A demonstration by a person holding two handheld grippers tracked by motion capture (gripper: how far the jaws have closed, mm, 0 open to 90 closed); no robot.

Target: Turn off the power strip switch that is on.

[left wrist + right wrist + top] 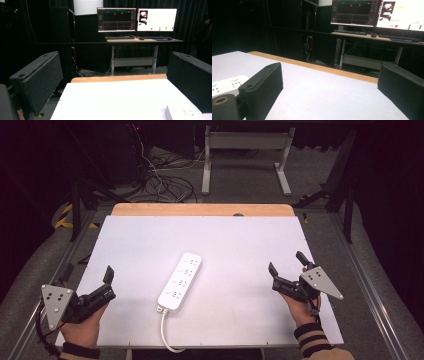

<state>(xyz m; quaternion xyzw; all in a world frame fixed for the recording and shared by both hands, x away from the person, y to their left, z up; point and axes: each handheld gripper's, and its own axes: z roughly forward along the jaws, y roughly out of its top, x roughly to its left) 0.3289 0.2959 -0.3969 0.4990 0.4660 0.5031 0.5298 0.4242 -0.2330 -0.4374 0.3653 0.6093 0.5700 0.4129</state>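
Both tools, left [86, 285] and right [287, 270], gape empty; between them the strip [180, 280] looks rigid, light, slick, so we'd pinch its long sides.

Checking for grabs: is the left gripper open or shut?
Open: the left gripper has its jaws spread wide, with nothing between them.

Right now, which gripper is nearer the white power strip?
Left, by a modest margin. The left gripper sits open just off the power strip's left side near its cord end. The right gripper, also open, is farther off to its right.
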